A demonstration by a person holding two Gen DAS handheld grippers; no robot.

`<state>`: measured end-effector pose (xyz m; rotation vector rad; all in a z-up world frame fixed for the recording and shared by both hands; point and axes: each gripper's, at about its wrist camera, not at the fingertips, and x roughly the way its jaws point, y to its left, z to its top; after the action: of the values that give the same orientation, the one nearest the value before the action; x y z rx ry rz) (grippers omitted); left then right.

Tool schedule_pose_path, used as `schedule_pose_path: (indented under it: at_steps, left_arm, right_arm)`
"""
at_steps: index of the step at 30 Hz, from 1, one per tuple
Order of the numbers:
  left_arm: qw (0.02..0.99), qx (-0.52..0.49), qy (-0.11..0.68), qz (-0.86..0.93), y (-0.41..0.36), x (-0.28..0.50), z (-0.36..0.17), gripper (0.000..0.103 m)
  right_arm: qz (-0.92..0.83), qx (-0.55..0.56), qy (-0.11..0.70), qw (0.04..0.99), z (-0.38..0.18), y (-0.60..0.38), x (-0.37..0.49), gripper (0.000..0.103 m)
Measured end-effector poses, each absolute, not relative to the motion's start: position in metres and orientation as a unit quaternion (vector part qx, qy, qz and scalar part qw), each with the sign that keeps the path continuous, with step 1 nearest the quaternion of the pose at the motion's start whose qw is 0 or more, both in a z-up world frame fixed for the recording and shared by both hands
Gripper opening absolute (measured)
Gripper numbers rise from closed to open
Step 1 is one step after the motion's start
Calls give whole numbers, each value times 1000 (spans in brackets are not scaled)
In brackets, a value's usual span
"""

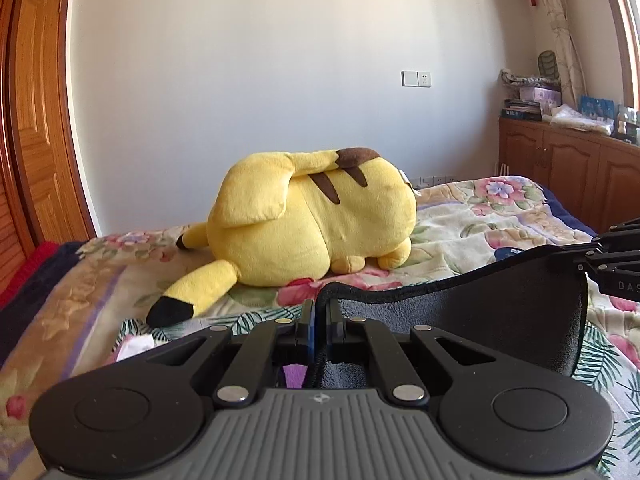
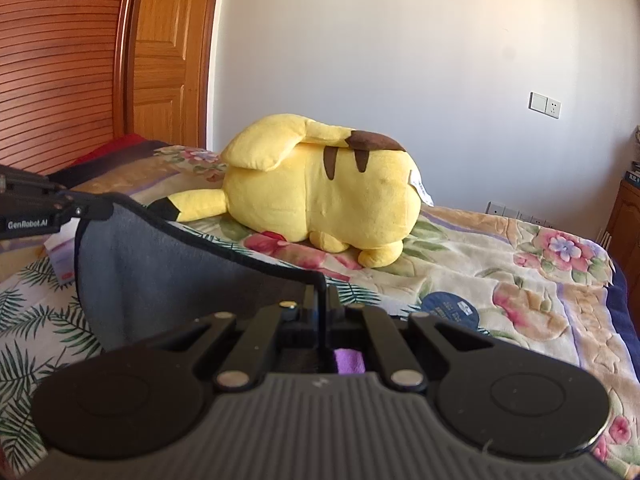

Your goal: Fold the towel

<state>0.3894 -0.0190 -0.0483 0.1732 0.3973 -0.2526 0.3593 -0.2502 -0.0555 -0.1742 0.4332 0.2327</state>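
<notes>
The dark grey towel [image 1: 480,304] hangs stretched between the two grippers above the floral bedspread [image 1: 472,216], its black-bound top edge running side to side from one gripper to the other and sagging in a shallow curve between them. Its long axis lies across the bed, parallel to the wall behind; the cloth drops down from that edge toward the bedspread.

The left gripper [image 1: 320,312] has its jaws pressed nearly together on one upper corner of the towel, with the hem caught between them. In the right wrist view the same gripper shows at the far left end of the towel [image 2: 168,272], and white lettering on its side reads "GenRobot.AI".

The right gripper [image 2: 320,300] is likewise pinched tight on the opposite corner, the towel's edge rising out from between its closed fingers. Seen from the left wrist camera, it [image 1: 600,258] enters from the right edge, and the letters "DAS" can be read on its body, the rest cut off by the frame.

Beyond the towel, a yellow Pikachu plush [image 1: 312,216] lies on its belly on the bedspread, back toward the cameras. A white tag [image 2: 420,188] hangs at its right end; its print is too small to read. A dark blue round disc [image 2: 450,308] with illegible light writing lies on the bedspread just right of the right gripper.
</notes>
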Motion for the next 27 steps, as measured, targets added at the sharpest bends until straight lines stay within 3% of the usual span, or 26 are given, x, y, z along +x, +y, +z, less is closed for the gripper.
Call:
schedule_pose_path:
  at_steps: [27]
  left_arm:
    - [966, 85, 224, -97, -18, 480, -94, 0]
  right_arm:
    - [69, -106, 196, 972, -99, -258, 428, 4]
